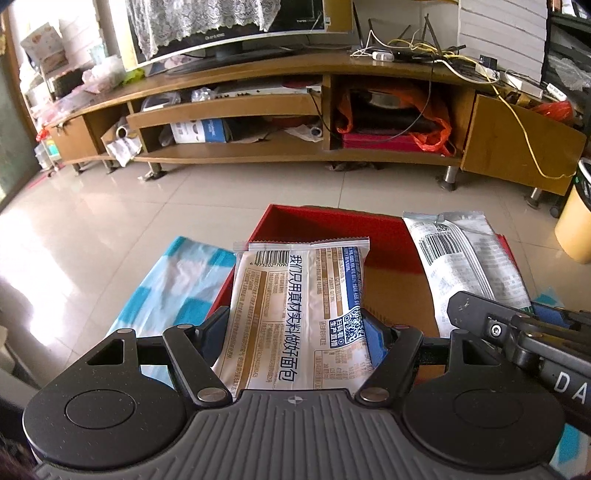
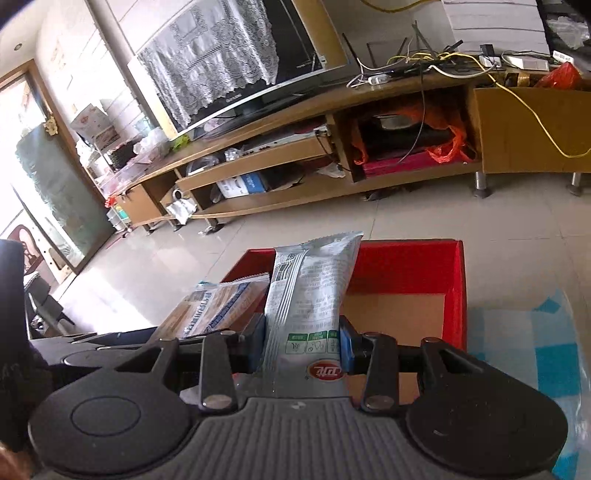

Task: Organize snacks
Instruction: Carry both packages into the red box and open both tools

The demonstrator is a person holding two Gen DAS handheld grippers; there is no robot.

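Observation:
My left gripper (image 1: 295, 326) is shut on a white and tan bread packet (image 1: 295, 299) with blue print, held over the near left part of a red box (image 1: 332, 229) with a brown cardboard floor. My right gripper (image 2: 303, 341) is shut on a narrow silver snack packet (image 2: 310, 295) with a red logo, held above the same red box (image 2: 406, 262). In the left wrist view the silver packet (image 1: 465, 258) and the right gripper's body show at the right. In the right wrist view the bread packet (image 2: 218, 306) lies to the left.
The box rests on a blue and white checked cloth (image 1: 173, 284) at a table's edge. Beyond lies a tiled floor (image 1: 147, 206), then a long wooden TV stand (image 1: 258, 110) with a lace-draped TV (image 1: 221, 26), cables and clutter. A yellow bin (image 1: 576, 221) stands at the right.

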